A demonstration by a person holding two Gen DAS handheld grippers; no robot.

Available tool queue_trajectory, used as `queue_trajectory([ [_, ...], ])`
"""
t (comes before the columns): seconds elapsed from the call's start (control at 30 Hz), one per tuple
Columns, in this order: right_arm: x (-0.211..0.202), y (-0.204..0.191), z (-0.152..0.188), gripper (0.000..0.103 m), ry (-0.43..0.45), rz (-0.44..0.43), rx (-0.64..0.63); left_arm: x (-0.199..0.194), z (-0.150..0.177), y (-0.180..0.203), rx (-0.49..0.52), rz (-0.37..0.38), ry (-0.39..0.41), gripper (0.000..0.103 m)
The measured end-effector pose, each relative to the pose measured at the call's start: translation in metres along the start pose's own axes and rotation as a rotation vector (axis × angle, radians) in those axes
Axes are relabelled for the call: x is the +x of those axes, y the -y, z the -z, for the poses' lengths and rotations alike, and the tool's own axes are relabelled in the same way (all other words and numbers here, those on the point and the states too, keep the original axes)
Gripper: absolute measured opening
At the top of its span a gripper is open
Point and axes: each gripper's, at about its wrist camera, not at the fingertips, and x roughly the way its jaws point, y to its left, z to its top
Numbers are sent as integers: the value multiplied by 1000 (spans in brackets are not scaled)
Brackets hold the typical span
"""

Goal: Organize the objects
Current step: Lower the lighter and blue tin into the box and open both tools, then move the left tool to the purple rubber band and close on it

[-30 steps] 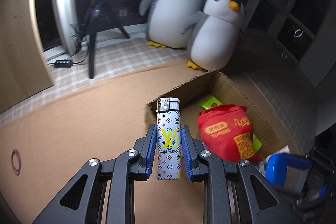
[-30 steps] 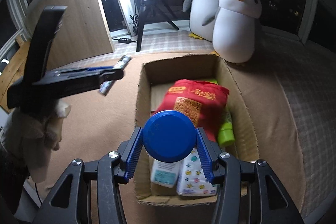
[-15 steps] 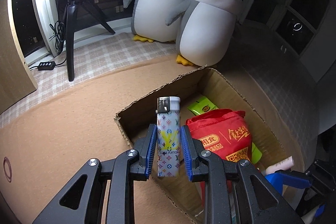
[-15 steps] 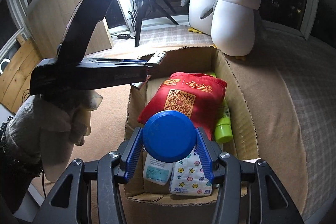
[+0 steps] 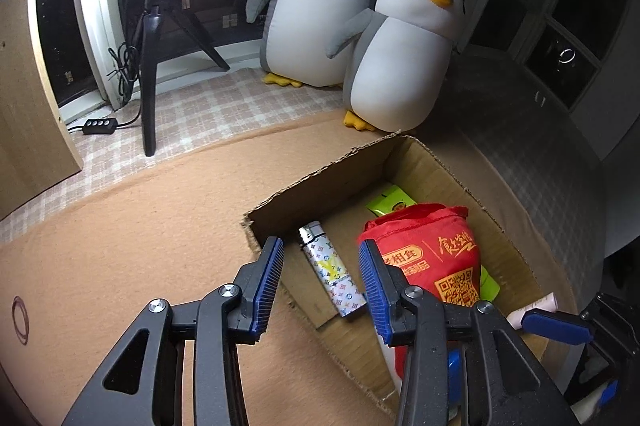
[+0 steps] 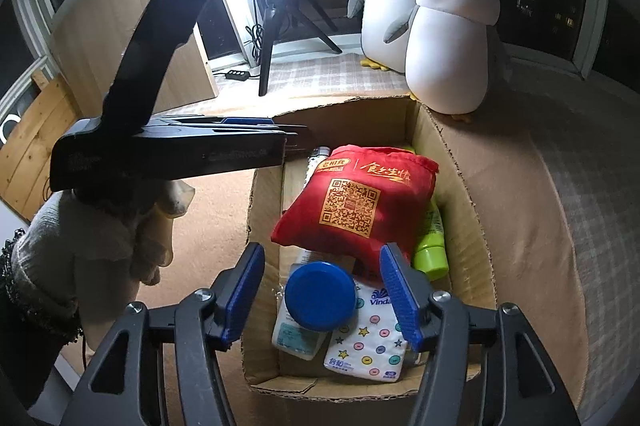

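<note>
Left claw [image 5: 320,280]: jaws apart and just been opening; nothing pressed between the blue pads. It hangs over the near left corner of the cardboard box [image 5: 280,204].
Lighter [image 5: 332,272]: white with a coloured monogram print and a silver cap, lying on the box floor below and between the left claw's pads, touching neither. Its cap points toward the far wall of the box.
Right claw [image 6: 322,296]: jaws also apart and just been opening; the pads stand clear of the jar on both sides.
Blue-lidded jar [image 6: 320,296]: inside the box at its near end, resting on a white packet [image 6: 294,340] and beside a tissue pack [image 6: 370,346] printed with stars and buttons. Only its round blue lid shows clearly.
Red pouch [image 6: 356,202]: drawstring bag with gold lettering and a QR code, lying across the middle of the box, partly over the tissue pack's far edge.
Green bottle [image 6: 430,252]: lime green, wedged between the red pouch and the right wall of the box, cap toward the camera.
Box setting: the box sits on a tan blanket [image 5: 120,246] over a checked cover.
Background: two plush penguins [image 5: 400,62] stand behind the box; a lit ring light on a black tripod [image 5: 150,66] is to their left.
Person: a hand in a pale glove [image 6: 100,238] holds the left claw's handle.
</note>
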Motion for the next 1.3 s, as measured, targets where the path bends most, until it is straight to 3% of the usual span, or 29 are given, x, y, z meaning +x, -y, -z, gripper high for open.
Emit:
queue_trajectory([
  [0.7, -4, -45, -13, 56, 37, -17, -7, -89, 38, -60, -46, -81, 78, 43],
  [1.03, 11, -97, -21, 57, 30, -54, -34, -131, 72, -131, -128, -118, 84, 43],
  [1.3, 26, -144, -24, 58, 11, -89, -66, -148, 100, -207, -232, -186, 60, 53],
])
